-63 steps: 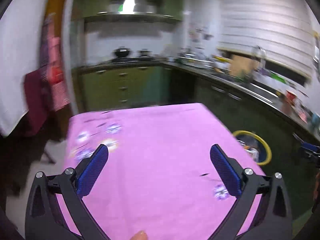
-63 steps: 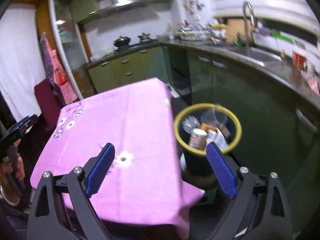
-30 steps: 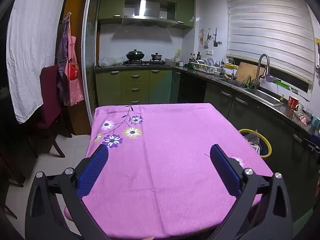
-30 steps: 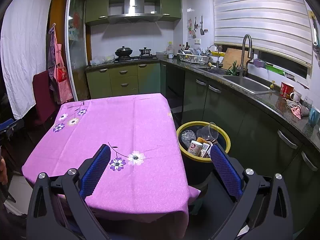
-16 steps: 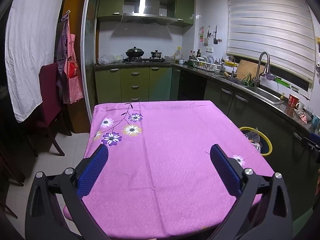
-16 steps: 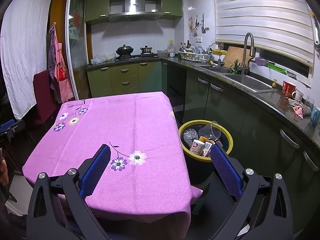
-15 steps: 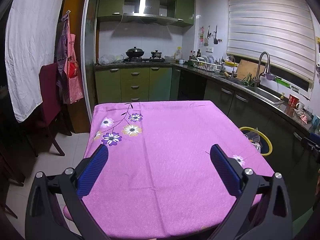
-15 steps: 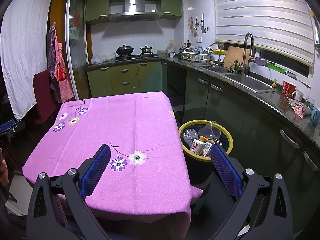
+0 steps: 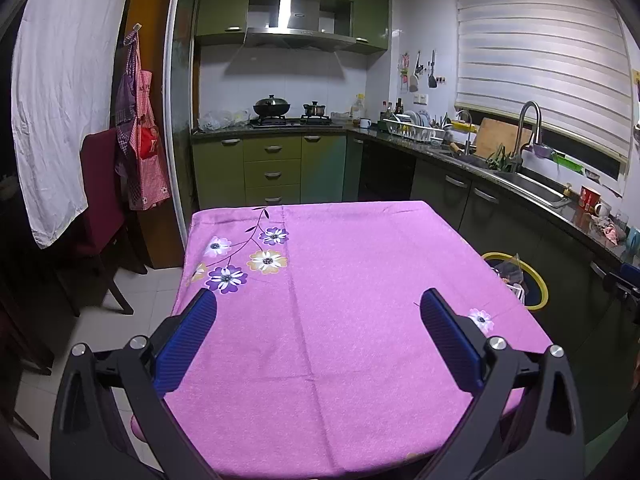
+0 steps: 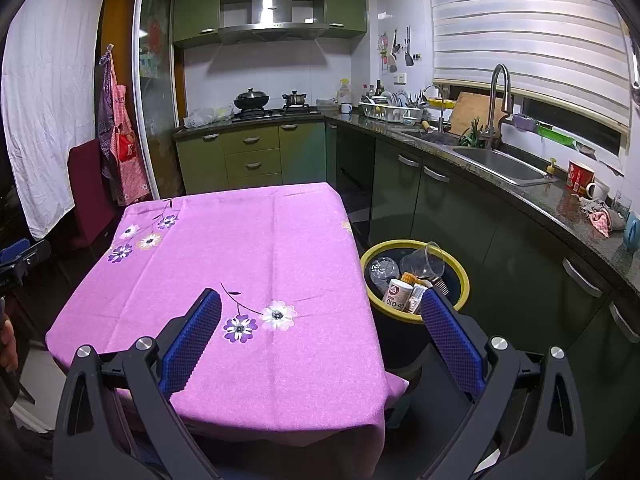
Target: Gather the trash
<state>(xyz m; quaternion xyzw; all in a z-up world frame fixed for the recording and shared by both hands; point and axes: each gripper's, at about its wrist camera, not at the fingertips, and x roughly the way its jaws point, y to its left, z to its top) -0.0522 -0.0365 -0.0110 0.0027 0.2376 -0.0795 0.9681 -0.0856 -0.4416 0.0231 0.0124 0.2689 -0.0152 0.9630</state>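
A black trash bin with a yellow rim [image 10: 460, 268] stands on the floor right of the table; it holds a clear plastic cup [image 10: 425, 263], a white container [image 10: 396, 293] and other litter. It also shows in the left wrist view [image 9: 538, 284]. The table with a pink flowered cloth [image 10: 256, 248] [image 9: 352, 280] has only the cloth on it. My left gripper [image 9: 319, 312] is open and empty above the near table edge. My right gripper [image 10: 320, 316] is open and empty, above the table's near right corner, beside the bin.
Dark green cabinets and a counter with a sink [image 10: 496, 164] run along the right. A stove with pots [image 10: 272, 106] is at the back. A dark red chair [image 9: 100, 196] and hanging aprons [image 9: 140, 140] stand left of the table.
Both grippers have pulled back and steadied from two seconds ago; the views are now sharp and show the whole table. In the last half second almost nothing moved.
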